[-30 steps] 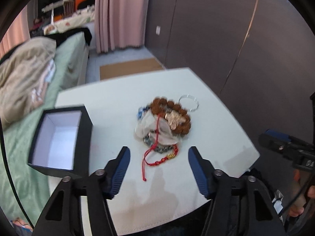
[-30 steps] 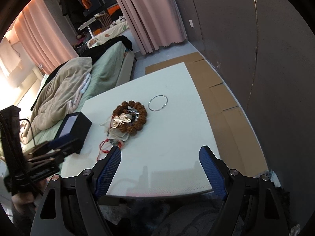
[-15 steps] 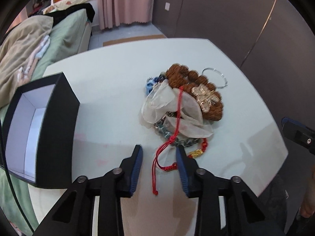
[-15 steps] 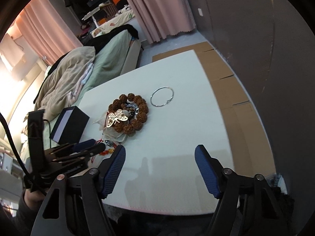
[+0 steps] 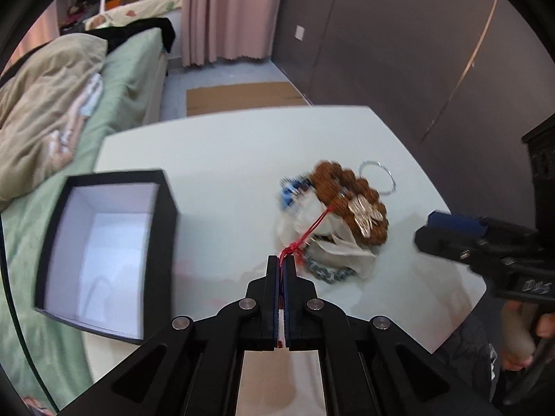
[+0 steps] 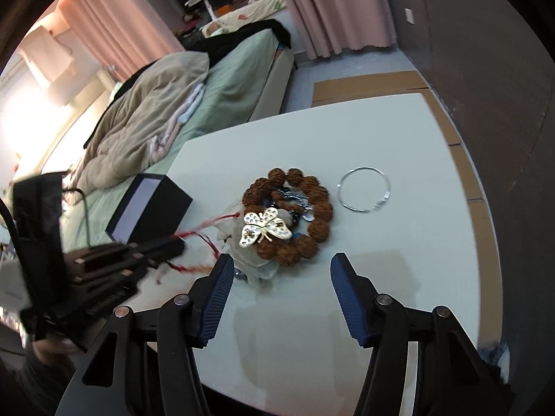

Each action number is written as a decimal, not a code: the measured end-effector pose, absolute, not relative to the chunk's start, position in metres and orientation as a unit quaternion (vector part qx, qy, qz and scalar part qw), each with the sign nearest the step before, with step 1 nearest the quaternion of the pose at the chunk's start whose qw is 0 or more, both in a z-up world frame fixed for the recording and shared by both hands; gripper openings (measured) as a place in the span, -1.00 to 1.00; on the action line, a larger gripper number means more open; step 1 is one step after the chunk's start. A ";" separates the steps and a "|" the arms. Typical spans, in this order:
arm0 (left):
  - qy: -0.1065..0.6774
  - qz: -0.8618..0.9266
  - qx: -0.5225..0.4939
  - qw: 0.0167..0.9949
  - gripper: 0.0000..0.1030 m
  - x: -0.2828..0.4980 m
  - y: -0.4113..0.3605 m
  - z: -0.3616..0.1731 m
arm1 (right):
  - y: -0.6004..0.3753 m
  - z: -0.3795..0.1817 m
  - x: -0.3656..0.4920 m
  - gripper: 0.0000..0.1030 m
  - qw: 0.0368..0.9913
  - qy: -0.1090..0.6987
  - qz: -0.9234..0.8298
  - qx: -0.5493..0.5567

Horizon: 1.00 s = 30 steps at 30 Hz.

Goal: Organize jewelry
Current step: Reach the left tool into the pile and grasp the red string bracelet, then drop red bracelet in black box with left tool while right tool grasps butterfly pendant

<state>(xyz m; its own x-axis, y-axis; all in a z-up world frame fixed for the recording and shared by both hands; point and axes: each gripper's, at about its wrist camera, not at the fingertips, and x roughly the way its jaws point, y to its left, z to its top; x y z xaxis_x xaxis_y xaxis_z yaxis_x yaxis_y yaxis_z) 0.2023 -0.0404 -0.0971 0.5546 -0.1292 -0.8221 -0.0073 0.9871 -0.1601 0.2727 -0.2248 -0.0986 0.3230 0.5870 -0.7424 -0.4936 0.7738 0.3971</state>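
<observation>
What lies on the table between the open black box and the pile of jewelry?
Only bare white table lies between the black box and the jewelry pile, as the left wrist view shows.

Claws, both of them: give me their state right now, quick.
Left claw: closed, gripping the red cord bracelet.
Right claw: open, holding nothing.

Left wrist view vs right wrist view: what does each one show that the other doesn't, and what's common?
Only the left wrist view: the white inside of the black box, and the left gripper shut on the red cord from behind.

Only the right wrist view: the right gripper, open and empty, and the silver bangle whole.

Both: the white table, the brown bead bracelet, the gold butterfly brooch on it, and the bed.
</observation>
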 end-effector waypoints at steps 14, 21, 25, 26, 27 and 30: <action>0.434 -0.008 -0.082 0.897 -0.99 0.188 -0.006 -0.055 | -0.186 -0.116 0.285 0.14 0.799 0.498 0.337 -0.029; 0.422 0.004 -0.088 0.902 -0.99 0.175 0.011 -0.044 | -0.175 -0.113 0.291 -0.13 0.800 0.494 0.337 -0.053; 0.415 0.008 -0.093 0.905 -0.99 0.168 0.020 -0.038 | -0.169 -0.112 0.294 -0.16 0.796 0.496 0.341 -0.070; 0.413 0.008 -0.095 0.906 -0.99 0.167 0.022 -0.036 | -0.169 -0.110 0.294 -0.16 0.795 0.497 0.341 -0.068; 0.410 0.009 -0.096 0.907 -0.99 0.165 0.024 -0.034 | -0.170 -0.108 0.294 -0.16 0.795 0.497 0.341 -0.063; 0.404 0.009 -0.096 0.909 -0.99 0.161 0.030 -0.028 | -0.175 -0.099 0.291 -0.16 0.793 0.496 0.351 -0.042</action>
